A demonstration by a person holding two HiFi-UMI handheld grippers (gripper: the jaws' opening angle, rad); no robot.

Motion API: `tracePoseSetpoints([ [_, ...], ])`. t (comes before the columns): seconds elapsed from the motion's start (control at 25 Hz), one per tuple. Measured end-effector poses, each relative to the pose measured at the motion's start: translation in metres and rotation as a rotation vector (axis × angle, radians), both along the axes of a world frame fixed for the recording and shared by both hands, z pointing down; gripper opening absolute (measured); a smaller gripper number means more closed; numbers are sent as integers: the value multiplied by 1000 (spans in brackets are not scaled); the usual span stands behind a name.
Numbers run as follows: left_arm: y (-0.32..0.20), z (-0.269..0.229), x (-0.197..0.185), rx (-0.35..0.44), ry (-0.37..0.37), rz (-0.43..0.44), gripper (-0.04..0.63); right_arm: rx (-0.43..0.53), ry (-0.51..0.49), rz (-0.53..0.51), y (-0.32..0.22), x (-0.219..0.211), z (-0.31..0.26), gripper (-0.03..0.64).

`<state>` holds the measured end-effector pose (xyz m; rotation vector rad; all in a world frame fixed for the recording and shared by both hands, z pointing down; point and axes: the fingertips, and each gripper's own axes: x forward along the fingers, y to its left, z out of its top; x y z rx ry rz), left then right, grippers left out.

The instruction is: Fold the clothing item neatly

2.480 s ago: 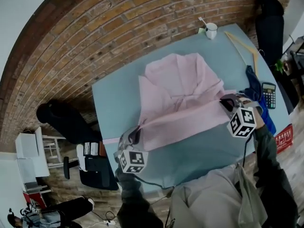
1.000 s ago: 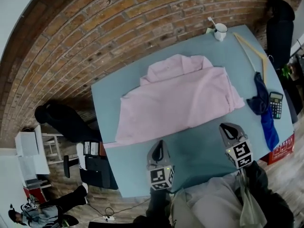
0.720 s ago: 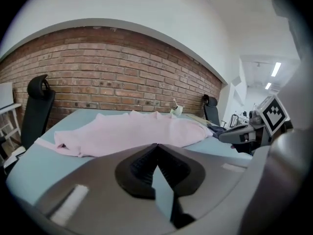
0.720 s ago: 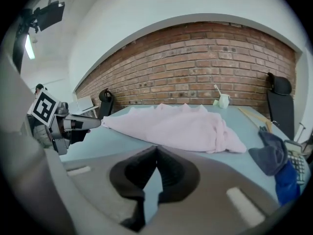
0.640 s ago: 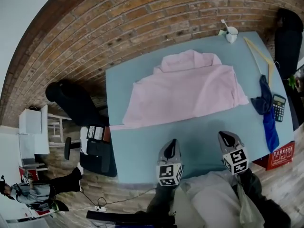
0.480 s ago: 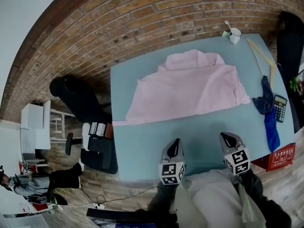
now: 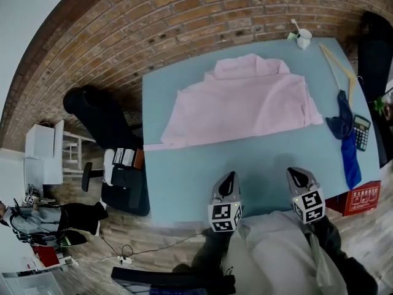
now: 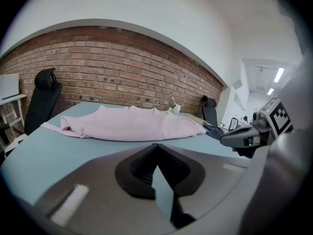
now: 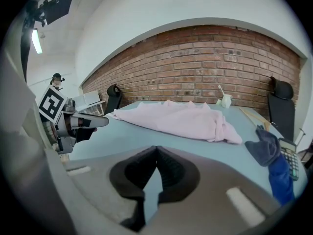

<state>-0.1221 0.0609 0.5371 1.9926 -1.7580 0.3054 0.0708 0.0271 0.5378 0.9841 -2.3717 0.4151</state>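
Observation:
A pink shirt (image 7: 242, 100) lies folded over on the far half of the blue-grey table (image 7: 184, 177), its collar toward the brick wall; it also shows as a low pink heap in the left gripper view (image 8: 129, 126) and the right gripper view (image 9: 178, 117). My left gripper (image 7: 229, 177) hovers at the table's near edge, shut and holding nothing. A little to its right, my right gripper (image 7: 296, 174) is likewise shut and empty. Both are well short of the shirt. Each gripper shows in the other's view, the right gripper (image 8: 244, 137) and the left gripper (image 9: 80, 123).
A white mug (image 7: 303, 39) stands at the far right corner. A wooden hanger (image 7: 336, 61), a dark blue cloth (image 7: 345, 137) and a calculator (image 7: 361, 133) lie along the right edge. A black chair (image 7: 98, 112) stands left of the table; a red box (image 7: 356, 201) sits on the floor.
Both grippers let go of the shirt, which now lies folded over, and drew back to the table's near edge. The left gripper has also moved right, closer to the right one.

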Motion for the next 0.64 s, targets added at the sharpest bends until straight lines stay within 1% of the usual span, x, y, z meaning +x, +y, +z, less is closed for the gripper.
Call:
tracePoseSetpoints([
  [0.2, 5, 4, -1, -12, 3, -4, 8, -5, 3, 0, 2, 1, 3, 2],
  [0.48, 7, 5, -5, -39, 5, 4, 8, 0, 10, -22, 7, -11, 5, 3],
  [0.64, 1, 7, -9, -14, -4, -1, 8, 5, 14, -35, 7, -16, 3, 2],
])
